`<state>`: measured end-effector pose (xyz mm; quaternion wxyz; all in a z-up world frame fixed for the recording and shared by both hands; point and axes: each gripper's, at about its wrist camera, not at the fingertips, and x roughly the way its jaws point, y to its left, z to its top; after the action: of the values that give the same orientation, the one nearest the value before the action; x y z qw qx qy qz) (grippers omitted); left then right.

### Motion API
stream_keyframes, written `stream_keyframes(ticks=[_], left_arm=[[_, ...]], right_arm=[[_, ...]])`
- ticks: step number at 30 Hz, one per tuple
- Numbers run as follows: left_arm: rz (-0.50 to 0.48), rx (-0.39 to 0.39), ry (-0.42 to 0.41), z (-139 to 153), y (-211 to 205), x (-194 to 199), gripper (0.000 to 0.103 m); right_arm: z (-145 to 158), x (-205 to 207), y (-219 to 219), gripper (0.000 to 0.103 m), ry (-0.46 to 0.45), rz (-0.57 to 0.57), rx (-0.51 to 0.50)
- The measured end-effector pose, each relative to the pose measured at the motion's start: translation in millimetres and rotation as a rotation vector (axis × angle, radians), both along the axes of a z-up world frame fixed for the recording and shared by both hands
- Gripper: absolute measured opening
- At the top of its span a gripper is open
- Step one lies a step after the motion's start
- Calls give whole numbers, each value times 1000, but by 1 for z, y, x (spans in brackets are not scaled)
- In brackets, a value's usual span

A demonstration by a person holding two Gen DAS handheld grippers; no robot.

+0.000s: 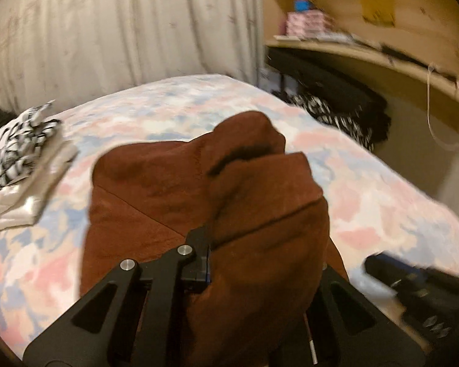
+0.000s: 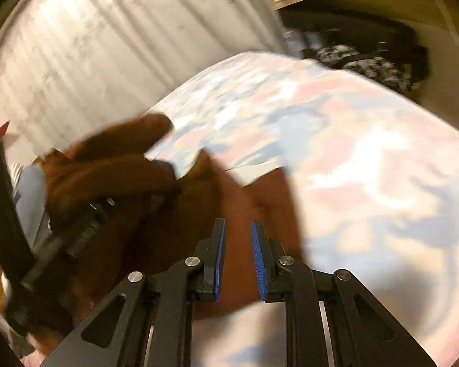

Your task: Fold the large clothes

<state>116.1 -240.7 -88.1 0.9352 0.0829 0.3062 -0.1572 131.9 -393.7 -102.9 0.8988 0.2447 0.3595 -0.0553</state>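
At far left in the left wrist view, a black-and-white patterned cloth (image 1: 15, 150) heaped on a folded pale cloth (image 1: 30, 195), both on the bed (image 1: 168, 104) with its pink, blue and white cover. Behind, a pale curtain (image 1: 107, 24). In the middle, a brown garment (image 1: 174, 189) bunched and lifted over the bed, draped across the left gripper (image 1: 229, 257) and hiding one finger; jaws pressed together, pinching the brown fabric. To the right, a wooden shelf (image 1: 367, 52) with a pink box (image 1: 306, 23) on it, dark bags (image 1: 345, 104) on the floor beneath, and at lower right the blurred right gripper (image 1: 413, 287). In the right wrist view, the left gripper (image 2: 85, 229) at left, wrapped in the brown garment (image 2: 131, 168); further right, the right gripper (image 2: 238, 260) with blue pads (image 2: 219, 253) a little apart, brown cloth seen in the gap beyond them, though whether pinched cannot be told through the blur; then the bed cover (image 2: 367, 168) filling the right side.
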Motion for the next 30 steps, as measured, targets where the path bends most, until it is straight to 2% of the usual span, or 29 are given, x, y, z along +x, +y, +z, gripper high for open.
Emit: stream_keyframes(ticks=[3, 4, 6, 8, 10, 12, 13, 17, 18, 20, 21, 27, 28, 29, 30], left_arm=[[-44, 50, 68, -36, -35, -5, 7], [-58, 94, 103, -56, -48, -5, 7], [-72, 156, 123, -80, -63, -7, 7], [-75, 169, 116, -86, -68, -9, 7], [-86, 139, 136, -83, -68, -6, 8], [-104, 101, 160, -78, -60, 0, 18], [-122, 81, 180, -75, -58, 0, 18], [-169, 16, 244, -57, -31, 16, 29], [-190, -15, 265, -53, -26, 14, 36], [-204, -56, 294, -42, -14, 17, 46], [-211, -78, 309, -38, -10, 13, 50], [-226, -172, 340, -15, 22, -12, 52], [-223, -183, 337, -10, 29, -17, 52], [-212, -193, 330, -5, 38, -21, 52], [-203, -192, 322, -1, 45, -28, 52]], right_arm=[[-14, -6, -22, 17, 34, -49, -11], [-21, -6, -27, 17, 55, -60, -5], [-35, -9, -33, 17, 89, -75, 18], [-48, -13, -39, 17, 110, -77, 32], [-58, -11, -39, 17, 121, -68, 36], [-65, -12, -42, 17, 127, -62, 33], [-66, -11, -46, 17, 125, -61, 31], [-51, -16, -43, 18, 102, -49, 26], [-43, -21, -43, 21, 97, -43, 26], [-34, -26, -42, 34, 83, -34, 26], [-27, -31, -42, 35, 74, -32, 26], [1, -44, -36, 37, 34, 11, 71], [4, -44, -34, 41, 27, 32, 93], [9, -47, -32, 52, 20, 47, 113], [13, -49, -31, 59, 12, 64, 137]])
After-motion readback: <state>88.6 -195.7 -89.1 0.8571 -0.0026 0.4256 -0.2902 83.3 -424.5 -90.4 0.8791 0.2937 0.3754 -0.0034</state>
